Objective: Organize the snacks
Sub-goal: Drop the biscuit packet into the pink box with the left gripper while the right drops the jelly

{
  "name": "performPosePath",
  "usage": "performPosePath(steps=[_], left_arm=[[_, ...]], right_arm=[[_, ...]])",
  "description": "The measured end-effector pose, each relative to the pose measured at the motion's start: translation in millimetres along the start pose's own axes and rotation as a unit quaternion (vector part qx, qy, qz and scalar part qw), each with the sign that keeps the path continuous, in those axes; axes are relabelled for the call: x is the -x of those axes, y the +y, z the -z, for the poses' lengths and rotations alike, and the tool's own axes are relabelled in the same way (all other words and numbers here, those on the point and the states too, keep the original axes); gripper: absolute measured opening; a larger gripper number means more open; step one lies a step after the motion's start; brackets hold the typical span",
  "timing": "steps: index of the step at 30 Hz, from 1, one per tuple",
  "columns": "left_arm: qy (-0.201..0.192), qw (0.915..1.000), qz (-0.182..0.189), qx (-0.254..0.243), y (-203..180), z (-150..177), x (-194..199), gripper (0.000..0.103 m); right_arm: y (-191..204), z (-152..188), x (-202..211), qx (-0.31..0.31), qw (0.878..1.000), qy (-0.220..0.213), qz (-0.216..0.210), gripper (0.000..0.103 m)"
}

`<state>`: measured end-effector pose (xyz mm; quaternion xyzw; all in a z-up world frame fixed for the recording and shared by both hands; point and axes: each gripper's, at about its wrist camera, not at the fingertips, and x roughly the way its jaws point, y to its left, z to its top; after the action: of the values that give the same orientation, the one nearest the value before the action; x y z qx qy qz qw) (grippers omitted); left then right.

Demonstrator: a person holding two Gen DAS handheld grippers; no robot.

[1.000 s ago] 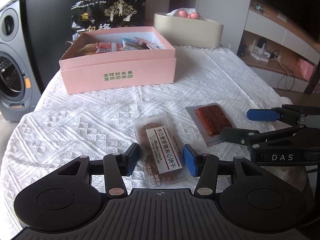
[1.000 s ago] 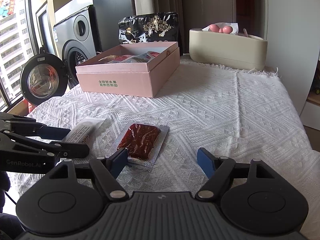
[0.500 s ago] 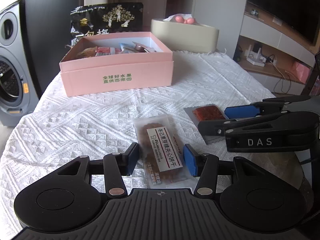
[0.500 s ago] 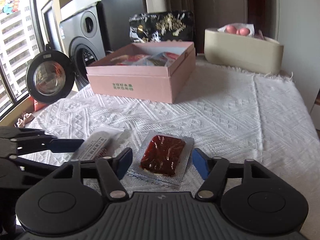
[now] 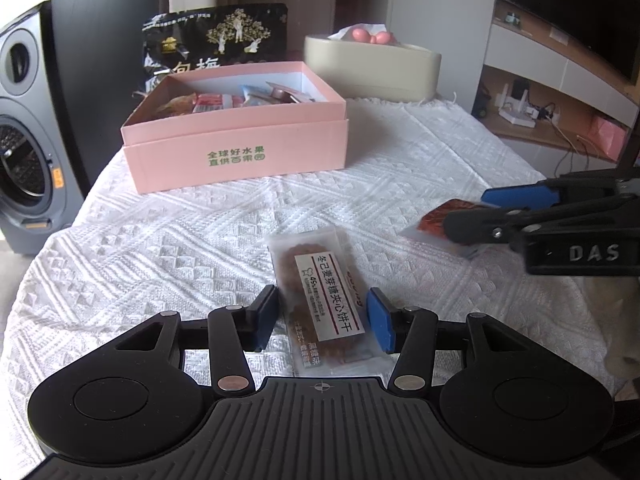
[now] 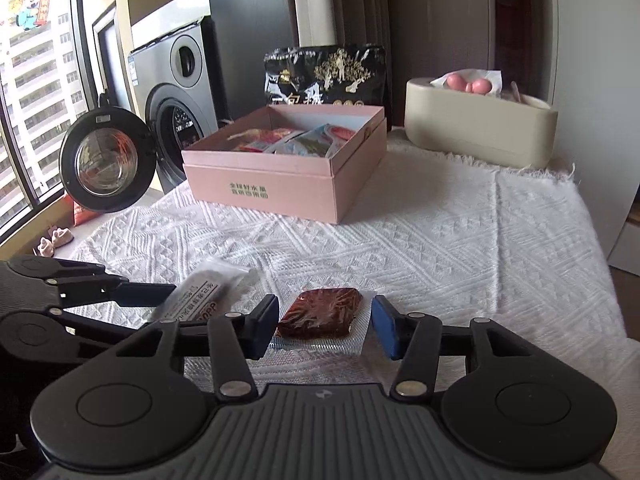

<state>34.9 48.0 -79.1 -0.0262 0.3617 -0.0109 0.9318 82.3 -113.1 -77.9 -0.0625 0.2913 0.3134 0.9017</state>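
A clear biscuit pack with a white label (image 5: 320,280) lies on the white cloth between the blue pads of my left gripper (image 5: 324,320), which press on its wrapper edges. A flat red snack pack in a silver wrapper (image 6: 320,312) sits between the pads of my right gripper (image 6: 324,322). Those jaws are closing on it, and in the left wrist view the red snack pack (image 5: 436,218) hangs tilted just above the cloth. The open pink box (image 5: 240,152) with several snack packs inside stands at the back of the table.
Behind the pink box (image 6: 264,188) leans a black snack bag (image 6: 324,72), and a cream container (image 6: 480,128) stands at the back right. A washing machine with its door open (image 6: 108,160) is off the table's left side. The white cloth (image 6: 460,248) ends at the right edge.
My right gripper's jaws have narrowed around the red snack pack and raised it slightly off the cloth. My left gripper and the biscuit pack have stayed where they were.
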Motion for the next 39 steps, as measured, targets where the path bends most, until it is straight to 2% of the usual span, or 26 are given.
performPosePath(steps=[5, 9, 10, 11, 12, 18, 20, 21, 22, 26, 28, 30, 35, 39], left_arm=[[-0.005, 1.0, 0.003, 0.002, 2, 2, 3, 0.05], [-0.015, 0.9989, 0.029, 0.034, 15, 4, 10, 0.044], [-0.019, 0.9983, 0.035, 0.042, 18, 4, 12, 0.043], [-0.026, 0.9979, 0.035, 0.047, 22, 2, 15, 0.043], [-0.034, 0.9977, 0.031, 0.05, 24, -1, 17, 0.043], [-0.075, 0.9951, 0.011, 0.063, 42, -16, 34, 0.043], [-0.078, 0.9947, 0.008, 0.067, 46, -17, 35, 0.043], [-0.078, 0.9944, 0.01, 0.07, 48, -17, 35, 0.043], [-0.077, 0.9942, 0.013, 0.073, 50, -17, 34, 0.043], [-0.068, 0.9943, 0.017, 0.08, 53, -15, 25, 0.043], [-0.066, 0.9943, 0.019, 0.082, 54, -15, 23, 0.043], [-0.068, 0.994, 0.02, 0.083, 55, -14, 24, 0.043], [-0.081, 0.9927, 0.02, 0.087, 62, -17, 29, 0.043], [-0.102, 0.9906, 0.035, 0.085, 75, -43, 33, 0.043]], right_arm=[[-2, -1, 8, -0.003, 1.0, -0.001, 0.0, 0.051], [-1, -3, 17, -0.001, 1.0, -0.006, -0.011, 0.05], [-1, -5, 21, 0.002, 1.0, -0.01, -0.014, 0.031], [-2, -8, 23, 0.006, 1.0, -0.014, -0.016, 0.024], [-2, -12, 26, 0.01, 1.0, -0.014, -0.019, 0.022], [-4, -32, 30, 0.037, 0.999, -0.031, -0.016, 0.023], [-3, -27, 26, 0.051, 0.998, -0.015, -0.015, 0.032], [-3, -22, 23, 0.051, 0.999, -0.005, -0.014, 0.045], [-2, -16, 20, 0.048, 0.999, 0.004, -0.012, 0.053], [3, 9, 2, 0.043, 0.998, 0.034, -0.002, 0.052], [4, 16, -7, 0.041, 0.998, 0.054, -0.002, 0.048], [6, 18, -6, 0.047, 0.998, 0.048, 0.007, 0.038], [4, 2, 6, 0.056, 0.998, 0.033, -0.004, 0.038], [4, -24, 13, 0.063, 0.998, 0.005, -0.016, 0.038]])
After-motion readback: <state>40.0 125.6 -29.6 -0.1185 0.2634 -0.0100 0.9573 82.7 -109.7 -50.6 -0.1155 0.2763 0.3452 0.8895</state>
